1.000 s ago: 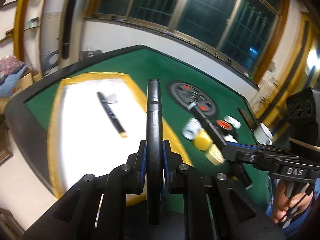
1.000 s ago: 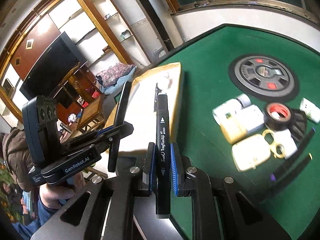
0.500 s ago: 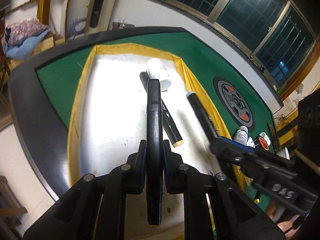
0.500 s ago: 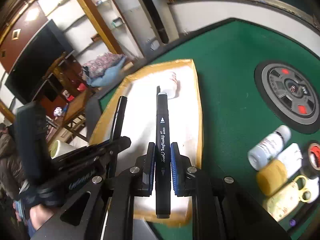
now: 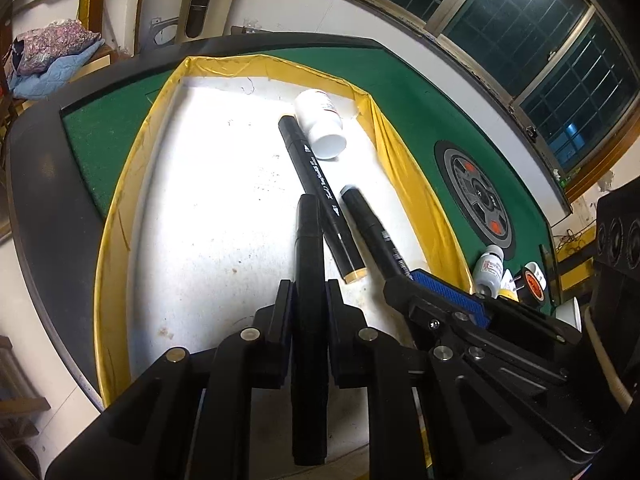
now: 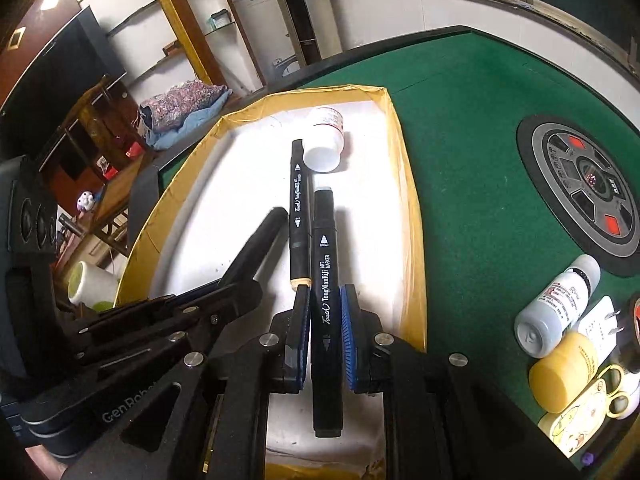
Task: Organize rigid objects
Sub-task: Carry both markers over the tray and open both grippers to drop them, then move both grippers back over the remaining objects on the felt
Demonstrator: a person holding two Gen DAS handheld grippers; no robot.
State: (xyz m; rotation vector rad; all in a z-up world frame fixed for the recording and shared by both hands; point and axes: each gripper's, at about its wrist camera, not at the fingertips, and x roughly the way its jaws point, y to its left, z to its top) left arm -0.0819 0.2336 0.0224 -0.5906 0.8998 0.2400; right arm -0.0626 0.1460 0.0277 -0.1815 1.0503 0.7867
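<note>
Your left tongs (image 5: 308, 300) are closed on a black marker (image 5: 308, 264), its far end pointing down over the white floor of the yellow-rimmed tray (image 5: 120, 216). Your right tongs (image 6: 325, 312) are likewise clamped on a second black marker (image 6: 326, 280), also poised over the tray, just beside the one lying there.

Done so far, as the tray shows: one black marker with a tan end (image 5: 320, 196) lies flat inside, and a white bottle (image 5: 322, 128) lies on its side just beyond it, touching or nearly so. Both sit toward the tray's far right part.

In hand: the two markers you hold are over the tray but not yet released. Whether either tip touches the floor cannot be told.

Left to do: to the right of the tray, on the green bench (image 6: 460, 128), a grey-capped white bottle (image 6: 556, 308), a yellow container (image 6: 560, 376), a pair of small scissors (image 6: 616, 396) and several partly hidden items remain unsorted. By this judgement the task is under halfway.
</note>
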